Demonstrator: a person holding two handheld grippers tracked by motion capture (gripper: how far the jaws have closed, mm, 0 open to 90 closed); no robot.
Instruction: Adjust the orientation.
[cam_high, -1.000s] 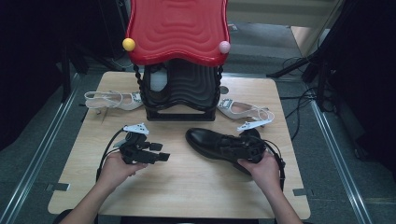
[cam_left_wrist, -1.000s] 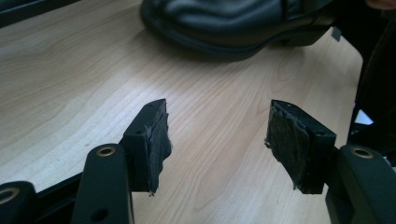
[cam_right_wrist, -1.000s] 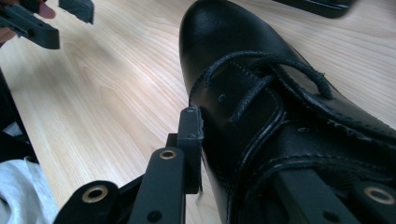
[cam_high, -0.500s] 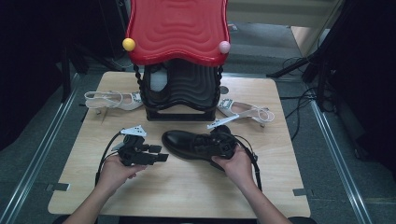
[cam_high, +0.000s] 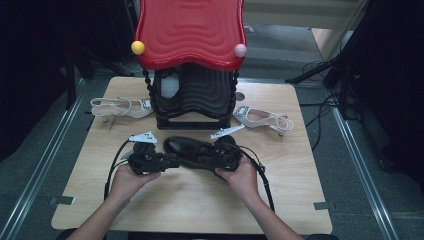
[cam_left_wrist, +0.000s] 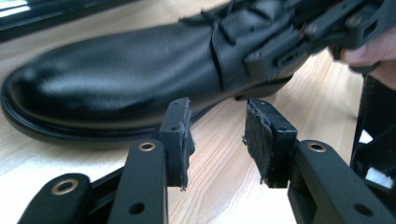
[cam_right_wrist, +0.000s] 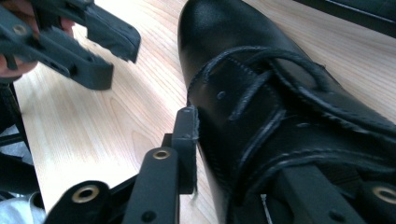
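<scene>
While one black shoe (cam_high: 192, 150) lies tabled | two pale sandals (cam_high: 121, 107) | right gripper (cam_right_wrist: 224, 154) clamps shoe | left gripper (cam_left_wrist: 217, 140) fingers apart, closing.

Bare table (cam_high: 200, 200) near edge; red-topped rack (cam_high: 192, 95) blocks behind black shoe (cam_high: 190, 147).

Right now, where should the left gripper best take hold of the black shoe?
Probably at the toe end of the black shoe. It lies flat, toe toward the left gripper, whose jaws are empty; the right gripper already clamps the laced middle. Come level from the toe side, pinching the sole edge.
</scene>
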